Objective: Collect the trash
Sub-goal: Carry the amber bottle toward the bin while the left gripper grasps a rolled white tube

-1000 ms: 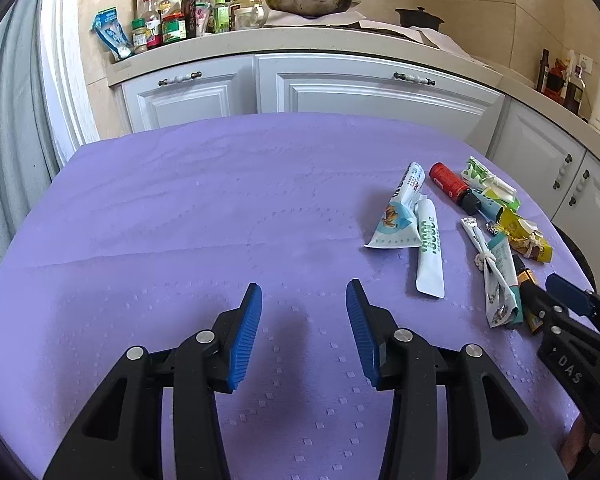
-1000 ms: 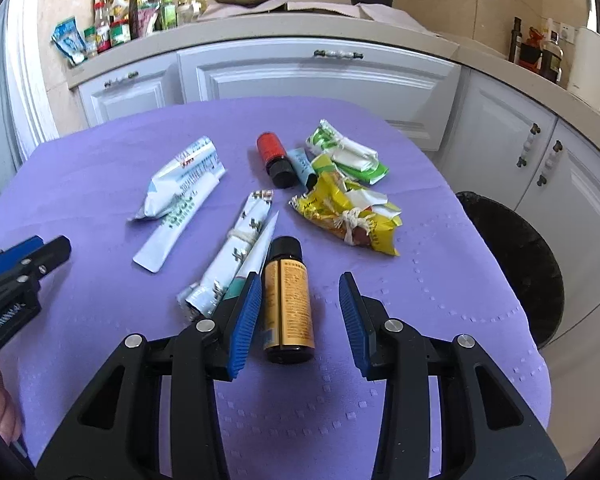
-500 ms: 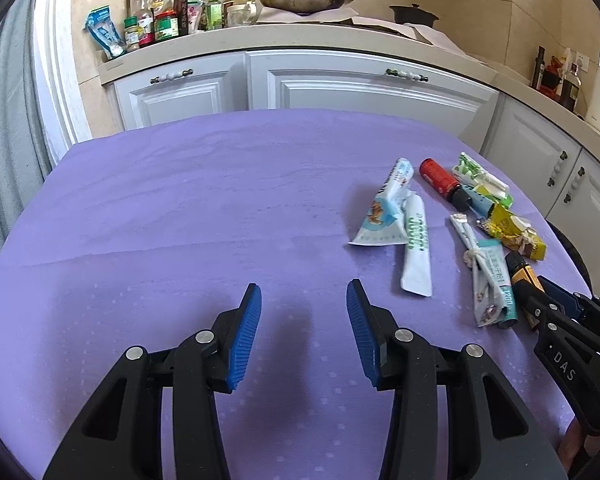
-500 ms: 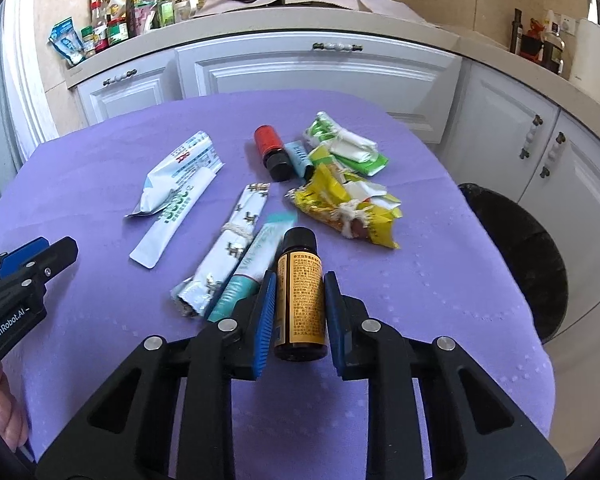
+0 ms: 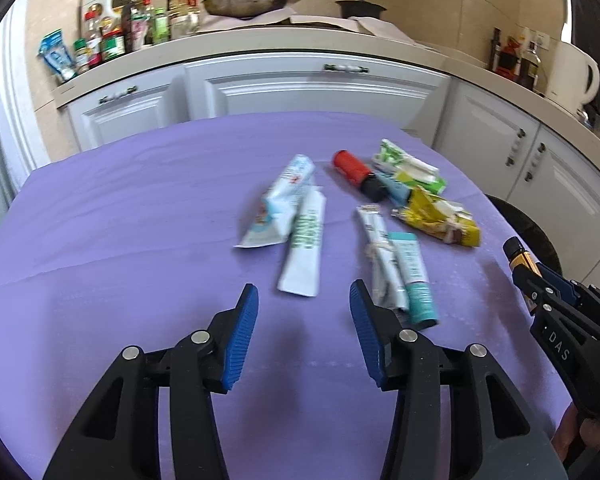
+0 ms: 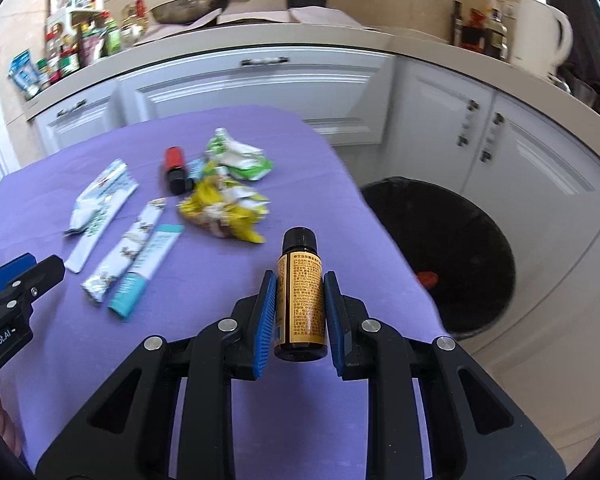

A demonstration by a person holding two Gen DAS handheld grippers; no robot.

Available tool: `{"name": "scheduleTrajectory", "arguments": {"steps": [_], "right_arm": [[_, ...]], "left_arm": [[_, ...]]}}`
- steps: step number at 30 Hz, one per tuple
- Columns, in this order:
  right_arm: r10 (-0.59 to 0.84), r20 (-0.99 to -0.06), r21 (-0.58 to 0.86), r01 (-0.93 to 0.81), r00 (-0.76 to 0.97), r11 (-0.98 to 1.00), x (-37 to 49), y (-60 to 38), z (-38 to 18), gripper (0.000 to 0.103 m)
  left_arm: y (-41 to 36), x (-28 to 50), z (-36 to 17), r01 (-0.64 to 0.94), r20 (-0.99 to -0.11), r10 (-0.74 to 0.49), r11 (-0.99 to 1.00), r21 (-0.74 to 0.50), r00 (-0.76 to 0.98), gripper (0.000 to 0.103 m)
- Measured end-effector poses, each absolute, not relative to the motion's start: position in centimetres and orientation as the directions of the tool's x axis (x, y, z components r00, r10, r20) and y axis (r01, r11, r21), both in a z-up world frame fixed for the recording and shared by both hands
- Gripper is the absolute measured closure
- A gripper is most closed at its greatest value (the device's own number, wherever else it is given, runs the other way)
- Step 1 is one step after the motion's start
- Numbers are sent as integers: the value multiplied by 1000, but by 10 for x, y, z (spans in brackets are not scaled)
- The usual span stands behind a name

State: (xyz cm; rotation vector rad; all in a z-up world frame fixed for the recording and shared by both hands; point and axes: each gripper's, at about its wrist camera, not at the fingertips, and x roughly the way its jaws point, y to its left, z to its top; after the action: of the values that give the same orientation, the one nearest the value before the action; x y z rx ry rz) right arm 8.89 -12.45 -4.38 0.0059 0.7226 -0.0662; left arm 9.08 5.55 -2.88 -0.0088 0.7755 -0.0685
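Gripping amber bottle (image 6: 301, 300), R gripper (image 6: 300, 312); long axis fwd, cap away.

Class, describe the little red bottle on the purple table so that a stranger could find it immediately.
Start at the purple table and find the litter cluster on it. At the cluster's far edge, beside the green-and-white wrapper, lies the red bottle: the only red, round item there, with a black cap.
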Motion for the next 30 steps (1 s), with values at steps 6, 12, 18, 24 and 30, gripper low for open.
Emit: {"name": "scheduleTrajectory", "arguments": {"steps": [6,12,18,24,30], "right_arm": [[-73,-653,5,101,754,995,87,-147,-45,80],[-60,-652,32,106,756,994,87,-158,-47,80],[-52,-647,46,106,761,993,87,-162,-47,80],[-47,-651,51,106,757,993,88,-163,-48,80],[-42,-656,47,96,753,994,89,-160,-50,80]], "left_arm": [[34,93,-32,88,-709,-96,995,-48,698,55],[19,97,-36,98,-719,-111,993,-59,686,55],[13,94,-26,108,-696,-132,991,-79,705,50],[11,103,-40,80,-727,-90,996,-48,681,51],[10,106,-45,97,-731,-94,995,-39,675,55]]}}
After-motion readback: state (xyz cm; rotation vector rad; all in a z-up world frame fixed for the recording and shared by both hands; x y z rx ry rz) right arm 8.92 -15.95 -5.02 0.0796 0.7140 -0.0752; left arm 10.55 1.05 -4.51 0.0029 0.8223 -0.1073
